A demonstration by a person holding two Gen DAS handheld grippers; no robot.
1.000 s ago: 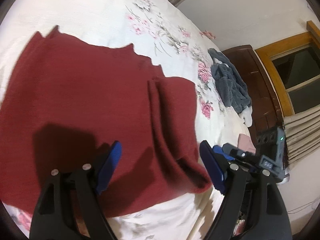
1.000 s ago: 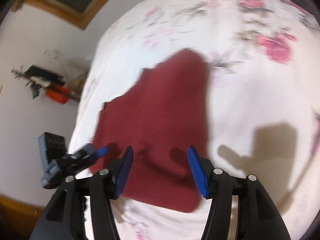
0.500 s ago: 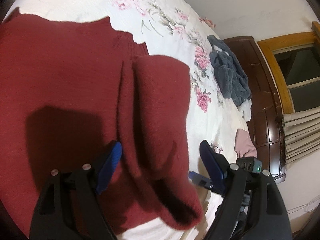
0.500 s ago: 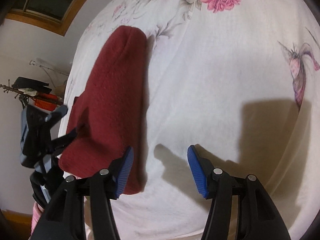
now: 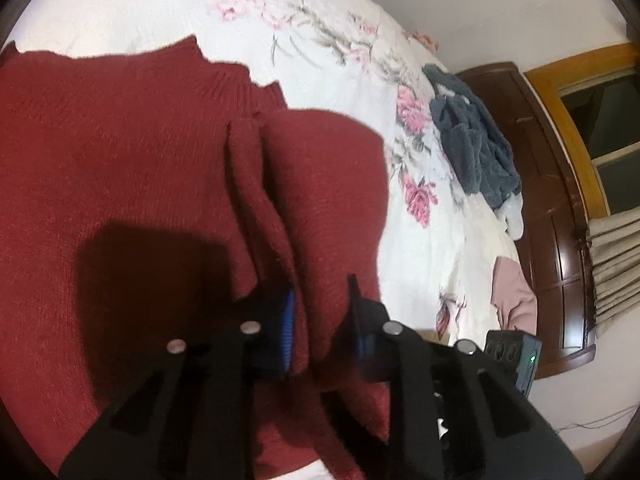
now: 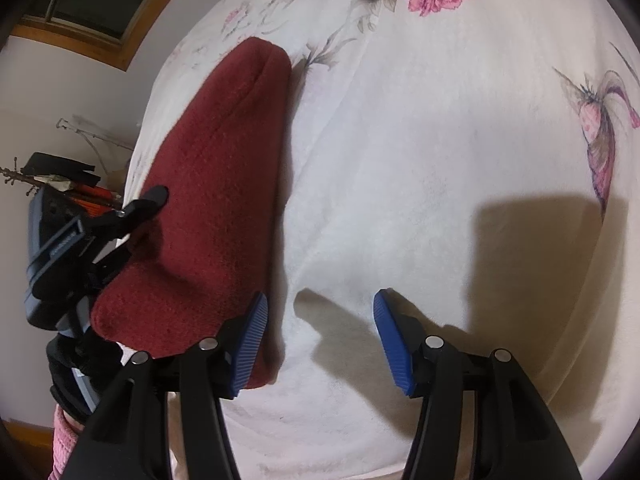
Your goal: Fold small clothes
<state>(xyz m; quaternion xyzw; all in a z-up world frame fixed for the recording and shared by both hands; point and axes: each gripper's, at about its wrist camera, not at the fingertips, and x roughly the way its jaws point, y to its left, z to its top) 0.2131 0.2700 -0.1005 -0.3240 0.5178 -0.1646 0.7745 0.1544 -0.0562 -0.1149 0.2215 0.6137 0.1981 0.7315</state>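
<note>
Red sweater (image 5: 120,184) fold clamped by left gripper (image 5: 320,320).

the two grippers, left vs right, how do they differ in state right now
The left gripper is shut on a fold of the dark red knitted sweater; the right gripper is open and holds nothing. The left one's blue pads are mostly buried in cloth; the right one's pads stand bare above the white floral bedspread, beside the sweater's edge. Both have black frames and ribbed blue pads.
</note>
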